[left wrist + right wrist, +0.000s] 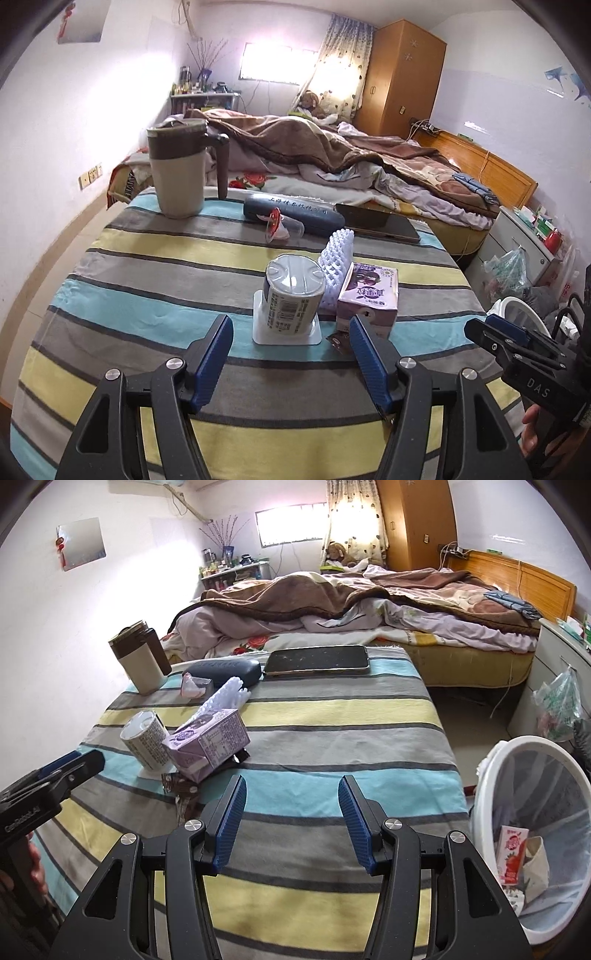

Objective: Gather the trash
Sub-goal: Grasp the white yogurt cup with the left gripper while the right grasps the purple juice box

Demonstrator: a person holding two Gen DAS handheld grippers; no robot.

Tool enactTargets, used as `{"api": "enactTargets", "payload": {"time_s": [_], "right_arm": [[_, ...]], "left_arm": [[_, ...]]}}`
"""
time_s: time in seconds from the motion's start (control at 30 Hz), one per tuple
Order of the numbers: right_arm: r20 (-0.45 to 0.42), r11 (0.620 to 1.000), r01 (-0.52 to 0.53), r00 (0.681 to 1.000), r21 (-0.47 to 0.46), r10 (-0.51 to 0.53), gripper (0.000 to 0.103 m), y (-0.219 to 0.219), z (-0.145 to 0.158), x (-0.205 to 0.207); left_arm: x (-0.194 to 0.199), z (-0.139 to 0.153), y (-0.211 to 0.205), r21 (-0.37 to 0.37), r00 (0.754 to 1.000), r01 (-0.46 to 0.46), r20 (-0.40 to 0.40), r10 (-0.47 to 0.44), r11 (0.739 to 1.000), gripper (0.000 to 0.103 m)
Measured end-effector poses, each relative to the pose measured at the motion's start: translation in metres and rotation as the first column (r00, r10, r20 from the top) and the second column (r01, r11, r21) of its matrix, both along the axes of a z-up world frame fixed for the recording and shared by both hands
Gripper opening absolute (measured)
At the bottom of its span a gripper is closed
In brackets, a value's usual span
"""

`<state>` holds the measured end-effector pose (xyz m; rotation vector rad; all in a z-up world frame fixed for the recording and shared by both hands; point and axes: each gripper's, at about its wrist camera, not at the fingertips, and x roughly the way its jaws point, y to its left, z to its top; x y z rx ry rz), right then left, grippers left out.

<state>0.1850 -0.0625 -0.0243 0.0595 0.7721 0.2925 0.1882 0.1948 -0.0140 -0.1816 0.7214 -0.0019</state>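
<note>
Only the right wrist view is showing the white bin [532,834], standing on the floor just beside the striped surface [332,746], with a red strawberry carton [511,856] lying inside. Only the left wrist view is showing the cup [293,295] from the front, with its barcode label, and the writing on the dark case [295,216], too small to read. The purple carton [369,295] is standing just beside the cup. "DAS" is showing on the right gripper [517,339], "GenRobot.AI" on the left gripper [55,771]. The fingers [216,358] of both are standing wide, holding nothing.
</note>
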Motion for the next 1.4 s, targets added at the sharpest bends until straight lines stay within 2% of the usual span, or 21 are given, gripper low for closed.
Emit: {"api": "enactTargets", "payload": {"time_s": [0.07, 0.17, 0.27, 0.47, 0.57, 0.87, 0.93, 1.0, 1.03, 1.17, 1.4], "right_arm": [[-0.007, 1.0, 0.003, 1.0, 0.002, -0.003, 0.054, 0.002, -0.001, 0.003], [-0.017, 1.0, 0.0, 1.0, 0.008, 0.0, 0.054, 0.007, -0.003, 0.007], [-0.025, 1.0, -0.001, 1.0, 0.008, 0.001, 0.054, 0.01, -0.005, 0.012], [-0.036, 1.0, -0.003, 0.999, 0.013, 0.004, 0.054, 0.014, -0.006, 0.02], [-0.041, 1.0, -0.002, 0.999, 0.025, 0.003, 0.054, 0.016, -0.006, 0.022], [-0.094, 0.991, -0.031, 0.995, 0.134, 0.044, 0.054, 0.029, -0.01, 0.034], [-0.113, 0.987, -0.04, 0.992, 0.153, 0.058, 0.055, 0.035, -0.013, 0.037], [-0.116, 0.989, -0.052, 0.991, 0.142, 0.068, 0.066, 0.044, -0.015, 0.04], [-0.123, 0.989, -0.054, 0.99, 0.141, 0.071, 0.067, 0.047, -0.016, 0.041], [-0.16, 0.975, -0.066, 0.982, 0.21, 0.101, 0.067, 0.056, -0.02, 0.048], [-0.195, 0.972, -0.071, 0.974, 0.225, 0.116, 0.067, 0.067, -0.025, 0.059]], "left_arm": [[0.011, -0.003, 0.0, 0.013, 1.0, 0.004, -0.005, -0.004, 1.0, 0.065], [0.027, -0.009, 0.004, -0.031, 0.999, 0.01, -0.033, -0.011, 0.999, 0.065], [0.037, -0.014, 0.004, -0.007, 0.999, 0.005, -0.036, -0.005, 1.0, 0.065], [0.053, -0.023, 0.01, -0.048, 0.998, 0.02, -0.051, -0.022, 0.999, 0.065], [0.057, -0.026, 0.013, -0.065, 0.998, 0.027, -0.054, -0.031, 0.998, 0.05], [0.041, -0.021, 0.027, -0.04, 0.999, -0.022, -0.029, 0.021, 0.999, 0.05], [0.038, -0.02, 0.031, -0.055, 0.999, -0.017, -0.032, 0.016, 0.998, 0.05], [0.035, -0.02, 0.035, -0.054, 0.999, -0.031, -0.032, 0.029, 0.998, 0.05], [0.034, -0.02, 0.036, -0.045, 0.999, -0.035, -0.034, 0.033, 0.998, 0.05], [0.029, -0.022, 0.045, -0.059, 0.998, -0.043, -0.039, 0.04, 0.997, 0.05], [0.024, -0.026, 0.057, -0.073, 0.997, -0.07, -0.047, 0.067, 0.995, 0.05]]}}
